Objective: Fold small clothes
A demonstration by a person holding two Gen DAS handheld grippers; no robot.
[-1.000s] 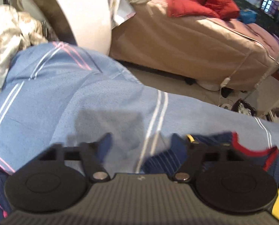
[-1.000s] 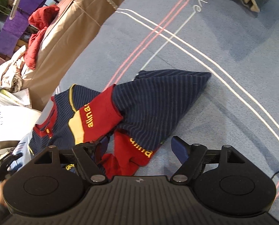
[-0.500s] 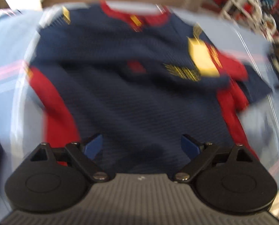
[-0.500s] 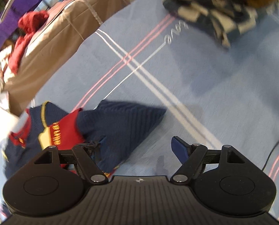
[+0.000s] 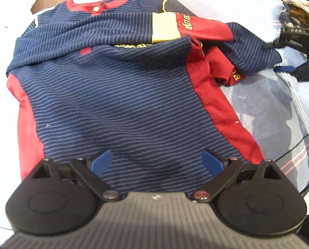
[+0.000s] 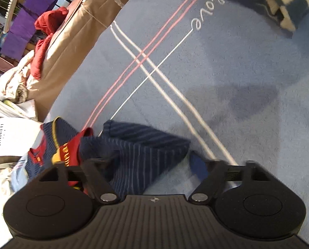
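The left wrist view shows the whole small shirt (image 5: 117, 95), navy with thin stripes, red side panels and a red collar, spread on the blue blanket (image 5: 279, 112) with its neck away from the camera. One sleeve (image 5: 175, 27) is folded across the chest, and the other lies crumpled to the right. The left tongs (image 5: 157, 162) hang wide open over the hem, holding nothing. The right tongs (image 5: 295, 51) appear at that view's right edge, beside the crumpled sleeve.

The right wrist view shows only the navy sleeve end (image 6: 142, 155), lying between the spread blue fingers (image 6: 198, 166) of the right tongs (image 6: 152, 170), which are not closed on it. It also shows a brown bed (image 6: 75, 41) with a red garment (image 6: 48, 27), and a dark checked cloth (image 6: 279, 2) on the blanket's far side.
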